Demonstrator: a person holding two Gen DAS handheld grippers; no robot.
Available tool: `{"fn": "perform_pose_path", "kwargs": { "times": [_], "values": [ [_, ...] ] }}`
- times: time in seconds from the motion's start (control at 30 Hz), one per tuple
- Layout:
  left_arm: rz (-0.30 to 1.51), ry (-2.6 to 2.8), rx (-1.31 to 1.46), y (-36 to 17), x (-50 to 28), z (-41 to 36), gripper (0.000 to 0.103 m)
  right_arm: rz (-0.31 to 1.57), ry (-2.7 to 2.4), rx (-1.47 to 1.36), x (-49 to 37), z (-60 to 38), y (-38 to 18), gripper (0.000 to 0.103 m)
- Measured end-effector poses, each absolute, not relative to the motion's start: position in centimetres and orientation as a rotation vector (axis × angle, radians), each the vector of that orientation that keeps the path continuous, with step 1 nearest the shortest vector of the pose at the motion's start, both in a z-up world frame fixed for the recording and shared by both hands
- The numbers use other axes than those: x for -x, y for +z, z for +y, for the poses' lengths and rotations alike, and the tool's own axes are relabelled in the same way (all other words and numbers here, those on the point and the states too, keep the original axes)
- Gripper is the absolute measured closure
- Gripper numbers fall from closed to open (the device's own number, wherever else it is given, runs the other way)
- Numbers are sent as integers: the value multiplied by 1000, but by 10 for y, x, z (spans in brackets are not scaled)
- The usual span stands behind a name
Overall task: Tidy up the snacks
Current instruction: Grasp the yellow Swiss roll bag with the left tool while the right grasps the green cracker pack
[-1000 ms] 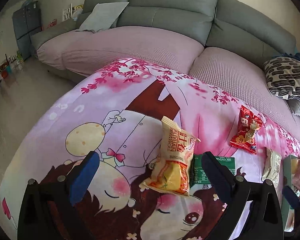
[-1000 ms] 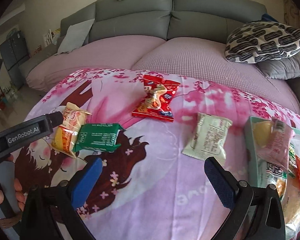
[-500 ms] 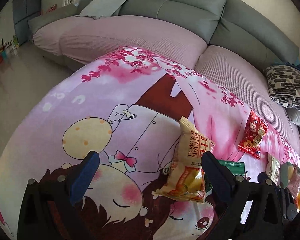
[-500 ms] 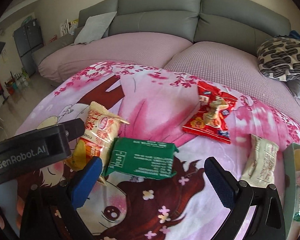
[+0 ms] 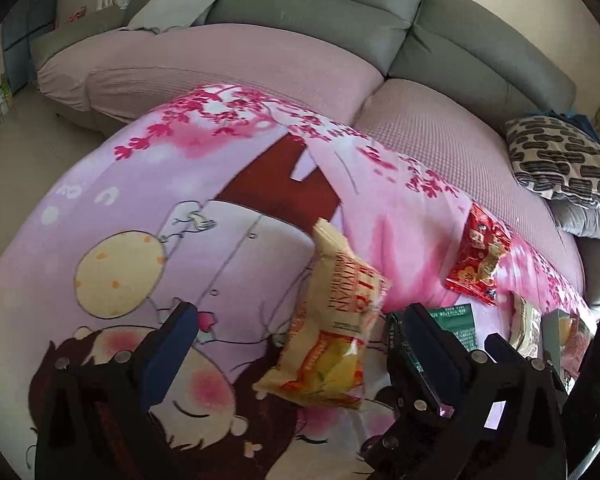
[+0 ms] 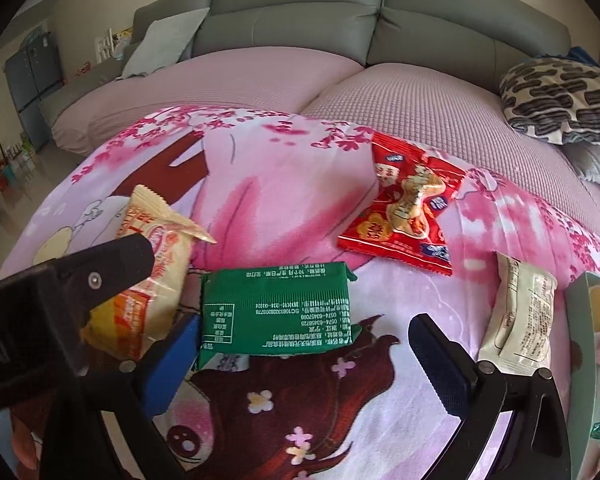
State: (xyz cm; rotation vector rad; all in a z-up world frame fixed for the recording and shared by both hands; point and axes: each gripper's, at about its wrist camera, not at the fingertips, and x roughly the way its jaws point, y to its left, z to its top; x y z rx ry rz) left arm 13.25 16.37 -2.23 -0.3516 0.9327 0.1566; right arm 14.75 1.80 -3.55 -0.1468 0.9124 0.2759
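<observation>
Sofa (image 6: 300, 20) far; pink blanket (image 6: 280, 208) spread near. Left gripper (image 5: 300, 344) jaws apart, yellow packet (image 5: 332, 344) lying between them. Right gripper (image 6: 304, 352) jaws apart, green packet (image 6: 276, 308) between them. Red packet (image 6: 404, 208) far right; white packet (image 6: 520, 320) right, beside box (image 6: 584, 320).

Open blanket (image 6: 284, 208) beyond the green packet (image 6: 276, 312). Yellow packet (image 6: 148, 280) lies just beside its left edge, with the left tongs (image 5: 300, 344) crowding that side. Right flank free up to the white packet (image 6: 520, 320).
</observation>
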Motion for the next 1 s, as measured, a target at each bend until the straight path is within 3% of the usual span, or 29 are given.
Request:
{"fn": "perform_pose_path", "kwargs": {
  "times": [0.13,0.3,0.4,0.57,0.73,1.0],
  "values": [
    [949,141,361,-28,-137,158,2,909,272,120,-150,7,-35,1],
    [965,138,377,-35,-139,156,11,905,301,89,-151,3,-33,21],
    [971,142,376,-36,-140,156,24,895,308,82,-150,3,-30,31],
    [960,108,397,-36,-140,154,55,897,313,75,-149,1,-28,36],
    [958,113,377,-34,-139,149,62,890,308,66,-145,-5,-22,37],
    [935,87,368,-19,-134,136,63,867,289,61,-132,-17,-4,37]
  ]
}}
